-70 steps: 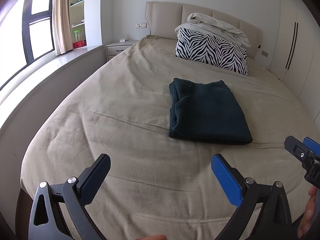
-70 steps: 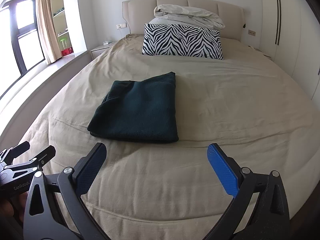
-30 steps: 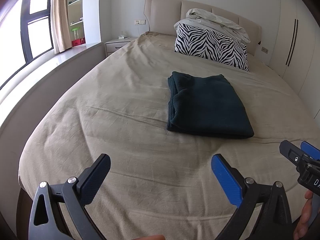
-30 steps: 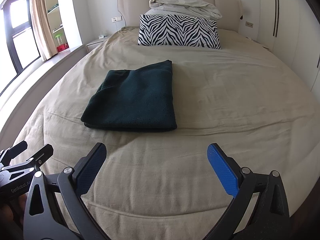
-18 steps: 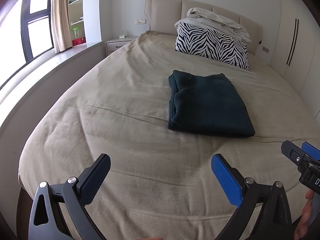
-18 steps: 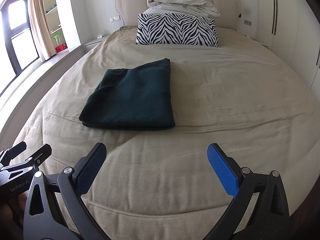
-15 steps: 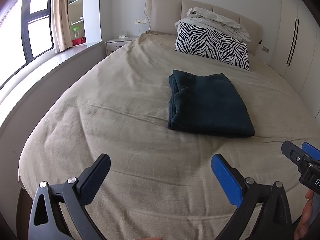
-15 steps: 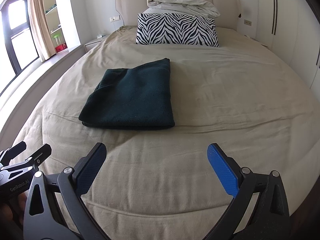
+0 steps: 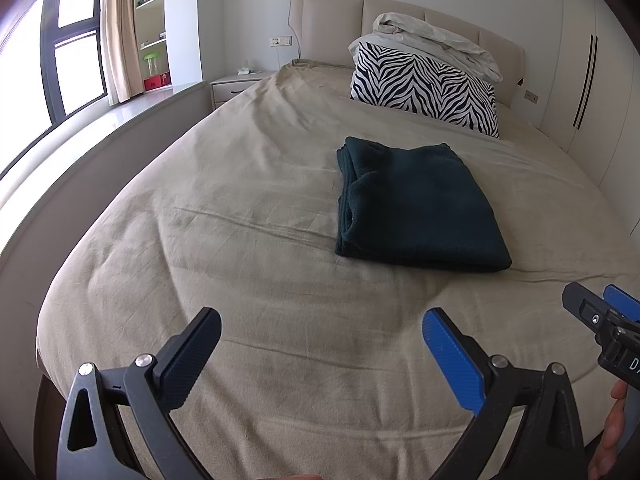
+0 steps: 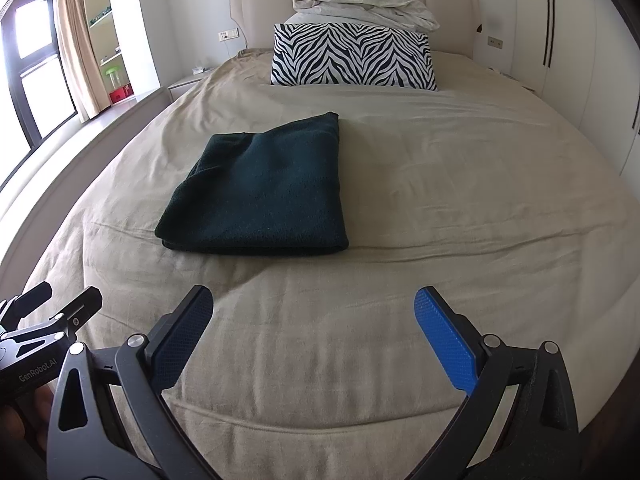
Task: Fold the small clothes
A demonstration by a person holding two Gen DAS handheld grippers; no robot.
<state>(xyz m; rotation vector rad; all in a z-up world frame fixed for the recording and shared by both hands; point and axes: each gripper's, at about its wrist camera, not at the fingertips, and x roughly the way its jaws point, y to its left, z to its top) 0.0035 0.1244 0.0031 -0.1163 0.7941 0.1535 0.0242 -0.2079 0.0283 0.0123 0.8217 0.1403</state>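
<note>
A dark green garment [image 9: 412,204] [image 10: 264,196] lies folded into a flat rectangle on the beige bed [image 9: 248,240] [image 10: 460,184], near its middle. My left gripper [image 9: 320,334] hovers open over the foot of the bed, well short of the garment and to its left, with nothing between its fingers. My right gripper [image 10: 312,312] is open too, empty, just in front of the garment's near edge. Each gripper shows at the edge of the other's view: the right gripper [image 9: 600,320] at the right, the left gripper [image 10: 48,312] at the left.
A zebra-striped pillow [image 9: 424,88] [image 10: 352,56] and a crumpled pale duvet [image 10: 360,4] sit at the headboard. A nightstand [image 9: 236,84], a window [image 9: 60,64] and shelves are on the left; white wardrobes [image 10: 568,40] line the right wall.
Both grippers drifted slightly back and settled; the garment sits a little farther up in the views. Both stayed open and the folded garment has not moved on the bed.
</note>
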